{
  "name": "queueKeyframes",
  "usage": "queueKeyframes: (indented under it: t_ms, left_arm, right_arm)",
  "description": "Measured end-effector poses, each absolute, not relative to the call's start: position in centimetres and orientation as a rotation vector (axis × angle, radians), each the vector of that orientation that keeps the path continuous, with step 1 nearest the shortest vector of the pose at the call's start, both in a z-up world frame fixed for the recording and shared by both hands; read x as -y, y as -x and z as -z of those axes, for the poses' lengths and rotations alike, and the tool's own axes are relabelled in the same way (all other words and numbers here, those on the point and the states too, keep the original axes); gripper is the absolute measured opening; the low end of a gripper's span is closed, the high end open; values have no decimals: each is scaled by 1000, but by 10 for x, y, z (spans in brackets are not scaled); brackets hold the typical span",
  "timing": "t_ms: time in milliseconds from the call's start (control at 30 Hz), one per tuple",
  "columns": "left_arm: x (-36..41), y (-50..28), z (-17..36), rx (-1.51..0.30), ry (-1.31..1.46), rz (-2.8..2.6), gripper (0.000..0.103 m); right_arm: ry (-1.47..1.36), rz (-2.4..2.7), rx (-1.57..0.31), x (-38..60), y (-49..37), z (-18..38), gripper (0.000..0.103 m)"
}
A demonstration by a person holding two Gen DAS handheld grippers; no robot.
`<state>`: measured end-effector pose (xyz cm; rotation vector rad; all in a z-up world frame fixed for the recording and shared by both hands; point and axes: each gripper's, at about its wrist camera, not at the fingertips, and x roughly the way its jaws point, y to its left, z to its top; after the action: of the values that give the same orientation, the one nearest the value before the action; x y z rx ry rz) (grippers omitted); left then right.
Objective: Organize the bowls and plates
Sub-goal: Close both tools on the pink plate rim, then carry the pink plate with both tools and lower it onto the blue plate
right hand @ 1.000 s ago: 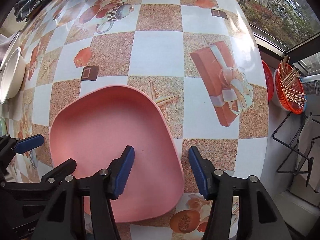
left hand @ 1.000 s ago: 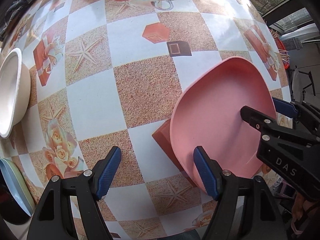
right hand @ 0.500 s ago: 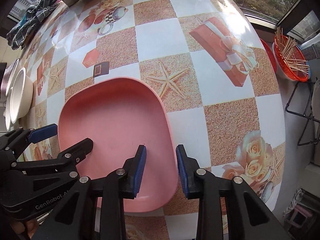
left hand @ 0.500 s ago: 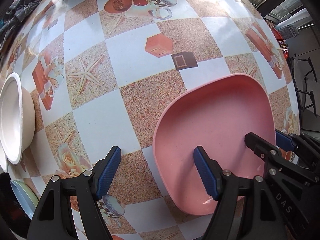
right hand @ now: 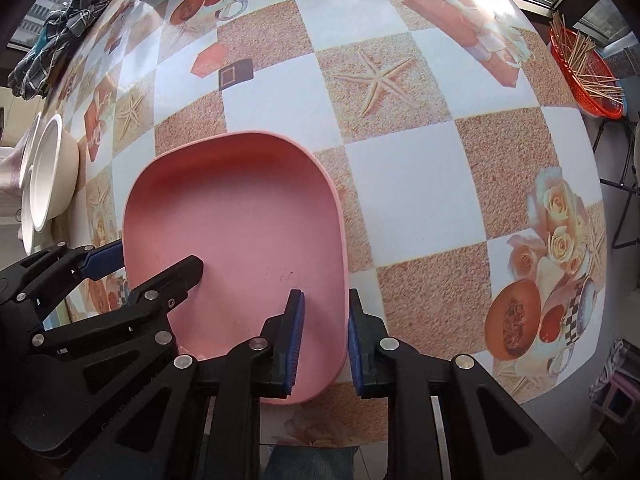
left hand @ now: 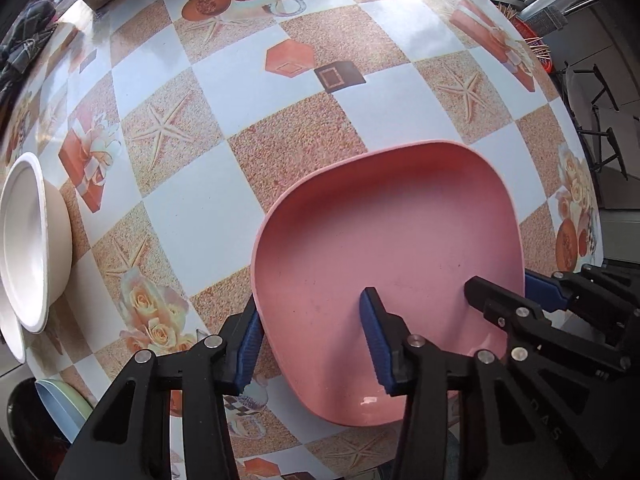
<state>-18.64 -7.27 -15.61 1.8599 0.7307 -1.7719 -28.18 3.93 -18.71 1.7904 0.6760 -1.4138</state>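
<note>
A pink rounded-square plate [left hand: 392,232] [right hand: 236,208] lies on the patterned tablecloth near the table's front edge. My left gripper [left hand: 311,342] points down over the plate's left rim, one blue pad outside the rim and the other well inside the plate. Its jaws are closing, with a gap left at the inner pad. My right gripper [right hand: 323,340] straddles the plate's right rim. Its jaws are closing too: the outer pad is against the rim and the inner pad stands just short of the wall. Each gripper also shows in the other's view, the left gripper [right hand: 146,264] and the right gripper [left hand: 508,290].
Stacked white bowls [left hand: 28,240] [right hand: 48,172] stand at the table's left edge. Pale blue and green plates [left hand: 60,404] sit lower left. An orange basket of sticks [right hand: 588,68] is off the table's right side. A checked cloth [right hand: 60,32] lies far left.
Both pairs of jaws have narrowed. The left gripper has shifted so the plate's left rim now sits between its fingers. The right gripper has closed in on the right rim.
</note>
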Motion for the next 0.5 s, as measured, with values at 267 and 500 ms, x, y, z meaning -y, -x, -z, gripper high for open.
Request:
queueKeyframes:
  t_ms: [267,500]
  left_arm:
    - [81,130,162,-743,-1879,1716,50]
    - [82,111,165,-772,-1882,1733,50]
  right_arm:
    - [-1817,1299,-698,-39,217,189,23]
    - [-1800,1260,-782,-33,185,192,23]
